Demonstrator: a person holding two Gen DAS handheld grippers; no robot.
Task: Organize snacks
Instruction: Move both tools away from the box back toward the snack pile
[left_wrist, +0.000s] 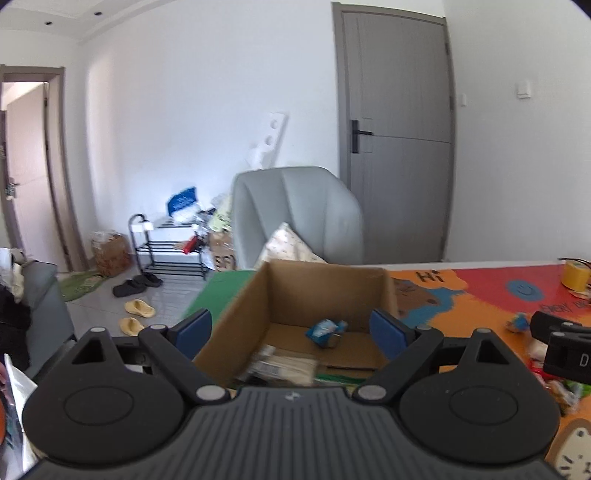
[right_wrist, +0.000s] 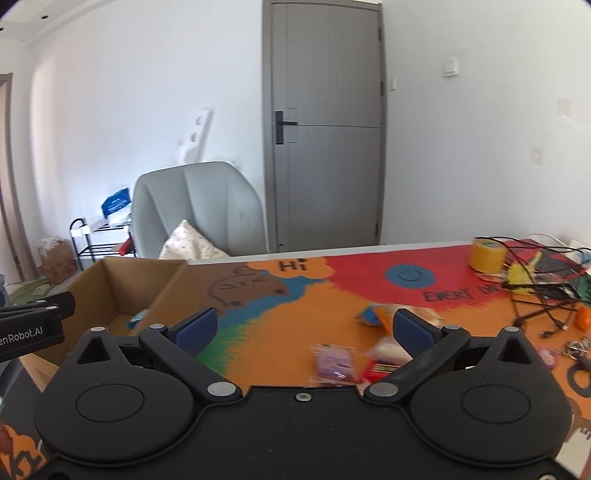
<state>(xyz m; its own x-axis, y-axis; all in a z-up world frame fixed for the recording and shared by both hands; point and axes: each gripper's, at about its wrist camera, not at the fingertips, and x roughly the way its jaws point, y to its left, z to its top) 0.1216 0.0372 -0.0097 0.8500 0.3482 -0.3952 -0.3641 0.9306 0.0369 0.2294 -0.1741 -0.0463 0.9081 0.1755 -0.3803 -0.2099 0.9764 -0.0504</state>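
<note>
An open cardboard box (left_wrist: 255, 295) stands on the colourful mat at the table's left end. Inside lie a blue snack packet (left_wrist: 325, 329) and a pale barcoded packet (left_wrist: 282, 363). My left gripper (left_wrist: 291, 332) hovers over the box's near side, open, nothing between its blue pads. In the right wrist view the box (right_wrist: 122, 284) is at the left. My right gripper (right_wrist: 308, 328) is open above the mat, empty. Below and ahead of it lie a purple packet (right_wrist: 334, 363), a pink-white packet (right_wrist: 388, 349), a red packet (right_wrist: 378, 369) and a blue-orange snack (right_wrist: 369, 315).
A yellow tape roll (right_wrist: 487, 254) and tangled black cables (right_wrist: 543, 291) occupy the table's far right. A grey armchair (left_wrist: 295, 214) with a cushion stands behind the box, beside a shoe rack (left_wrist: 166, 243). A grey door (right_wrist: 325, 125) is shut beyond.
</note>
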